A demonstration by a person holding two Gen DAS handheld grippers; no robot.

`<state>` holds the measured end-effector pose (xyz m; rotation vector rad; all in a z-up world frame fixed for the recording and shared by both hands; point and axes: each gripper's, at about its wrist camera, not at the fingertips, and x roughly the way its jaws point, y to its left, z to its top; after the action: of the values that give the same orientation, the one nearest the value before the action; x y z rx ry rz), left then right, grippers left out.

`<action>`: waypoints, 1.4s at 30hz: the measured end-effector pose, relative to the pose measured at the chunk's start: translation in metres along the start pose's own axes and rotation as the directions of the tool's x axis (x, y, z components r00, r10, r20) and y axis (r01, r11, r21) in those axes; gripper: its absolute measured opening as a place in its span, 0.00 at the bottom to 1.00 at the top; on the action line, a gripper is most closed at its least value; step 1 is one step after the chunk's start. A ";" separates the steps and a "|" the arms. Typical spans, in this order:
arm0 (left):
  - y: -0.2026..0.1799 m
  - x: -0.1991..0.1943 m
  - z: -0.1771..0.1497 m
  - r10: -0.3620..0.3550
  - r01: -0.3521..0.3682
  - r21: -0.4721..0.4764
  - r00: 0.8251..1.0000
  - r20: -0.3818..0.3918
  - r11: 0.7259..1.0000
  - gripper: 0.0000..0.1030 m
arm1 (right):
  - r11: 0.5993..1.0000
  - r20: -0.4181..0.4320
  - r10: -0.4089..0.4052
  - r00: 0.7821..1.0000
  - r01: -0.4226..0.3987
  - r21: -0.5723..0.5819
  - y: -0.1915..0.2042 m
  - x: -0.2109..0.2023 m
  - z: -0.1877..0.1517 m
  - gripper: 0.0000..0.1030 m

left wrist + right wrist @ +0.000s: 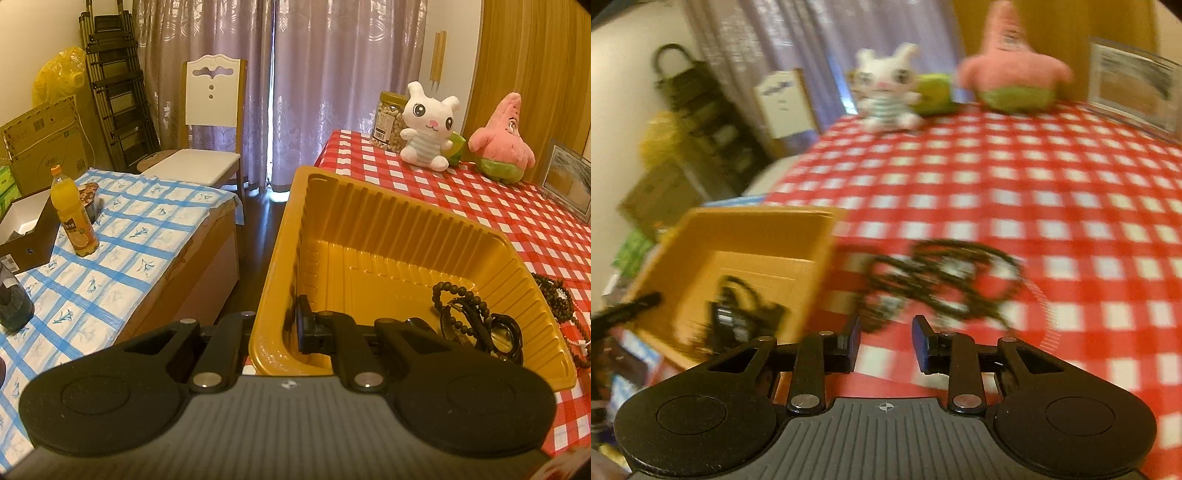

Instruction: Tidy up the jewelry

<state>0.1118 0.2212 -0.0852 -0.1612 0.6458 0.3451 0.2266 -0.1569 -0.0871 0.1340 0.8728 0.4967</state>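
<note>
A yellow ribbed plastic tray [369, 199] sits at the left edge of the red-checked table. My left gripper [291, 326] is shut on its near left wall, one finger inside and one outside. Dark bead bracelets and black rings [476, 321] lie in the tray's right corner. More dark beads and a pale strand [557, 299] lie on the cloth just right of the tray. The right wrist view is blurred. It shows my right gripper [886, 343] open and empty just above the cloth, close to the tangled dark bead pile [942, 280], with the tray [757, 229] to its left.
A white plush rabbit [428, 125], a pink star plush [502, 140], a jar of nuts [388, 118] and a picture frame [569, 181] stand at the table's far side. Left of a floor gap is a blue-checked table with an orange drink bottle [74, 214].
</note>
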 end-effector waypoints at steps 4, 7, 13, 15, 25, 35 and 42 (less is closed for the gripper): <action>0.000 0.000 0.000 0.001 -0.001 0.000 1.000 0.000 1.000 0.09 | 0.998 -0.003 -0.059 0.998 0.059 0.037 -0.026 -0.006 -0.006 0.30; 0.004 0.000 -0.002 0.004 -0.004 0.001 1.000 0.001 1.000 0.09 | 0.996 -0.013 -0.082 0.997 0.083 0.043 -0.037 -0.007 -0.009 0.30; 0.004 -0.002 -0.004 0.014 -0.014 0.002 1.000 0.002 1.000 0.09 | 0.998 -0.024 -0.064 0.998 0.064 0.022 -0.038 -0.001 -0.007 0.30; 0.003 -0.002 -0.004 0.018 -0.018 0.002 1.000 0.001 1.000 0.09 | 0.999 -0.027 -0.044 0.999 0.044 0.008 -0.034 0.003 -0.006 0.30; 0.002 -0.004 -0.003 0.028 -0.028 0.001 1.000 -0.003 1.000 0.10 | 0.998 -0.048 0.031 0.998 -0.034 -0.059 -0.010 0.035 0.008 0.30; 0.004 -0.005 -0.002 0.035 -0.035 -0.008 0.999 -0.008 0.999 0.10 | 0.998 -0.055 0.034 0.998 -0.037 -0.060 -0.012 0.069 0.029 0.30; 0.003 -0.004 -0.001 0.038 -0.039 -0.011 0.999 -0.012 0.999 0.10 | 0.997 -0.072 0.030 0.997 -0.024 0.076 -0.023 0.086 0.034 0.46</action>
<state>0.1069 0.2230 -0.0841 -0.1621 0.6594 0.3852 0.3071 -0.1335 -0.1328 0.1975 0.9629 0.4968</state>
